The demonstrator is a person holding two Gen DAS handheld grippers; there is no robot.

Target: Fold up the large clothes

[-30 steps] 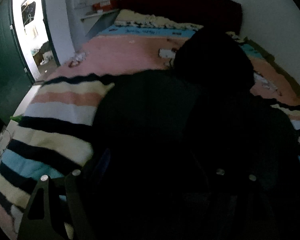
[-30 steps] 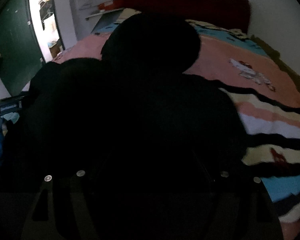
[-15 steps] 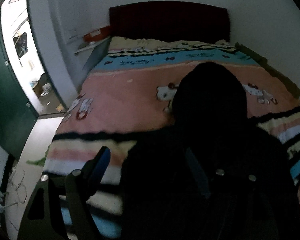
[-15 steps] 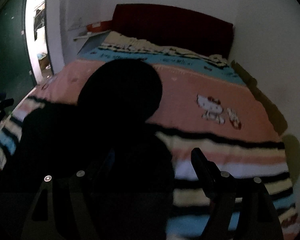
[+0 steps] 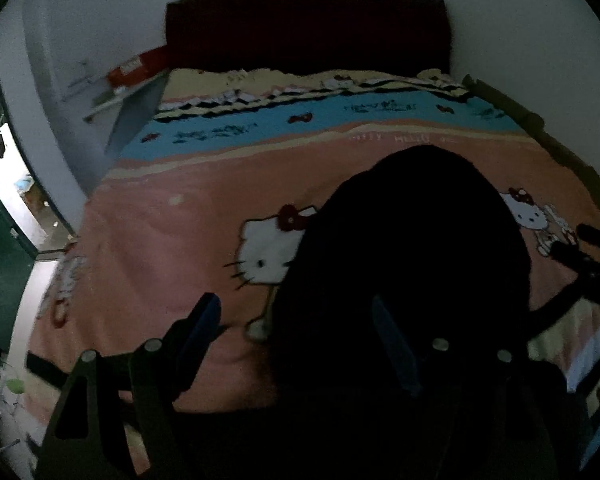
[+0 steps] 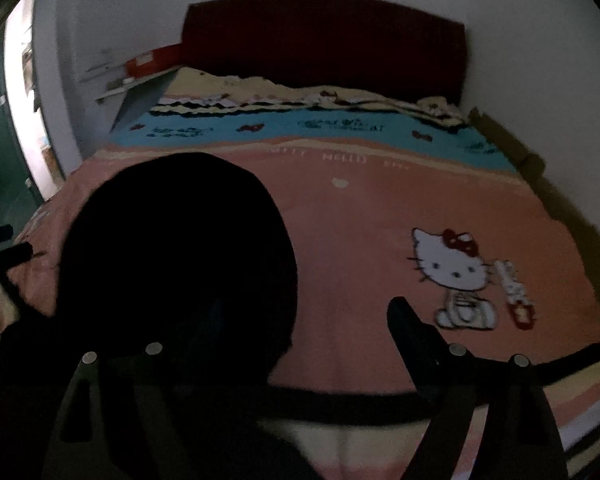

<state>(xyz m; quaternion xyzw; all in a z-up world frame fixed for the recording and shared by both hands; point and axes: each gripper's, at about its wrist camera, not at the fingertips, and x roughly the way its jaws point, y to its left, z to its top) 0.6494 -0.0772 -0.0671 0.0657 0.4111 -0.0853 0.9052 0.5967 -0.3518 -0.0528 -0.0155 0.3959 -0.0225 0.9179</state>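
Over pink bedspread [image 5: 172,248], both spread grippers [image 5: 296,332] [image 6: 300,332] hover above black garment [image 5: 412,240].

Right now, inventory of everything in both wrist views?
black garment: 1, black, lying on the blanket, rounded hood-like end toward the headboard; type unclear in the dark.
Hello Kitty blanket: 1, pink with blue and cream bands, covering the bed.
headboard: 1, dark red, against the white wall.
shelf: 1, pale, left of the bed head.
red box: 1, red, on that shelf.
door: 1, dark green, far left, open.
left gripper: 1, dark, blue pads, open over the garment edge.
right gripper: 1, dark, open.
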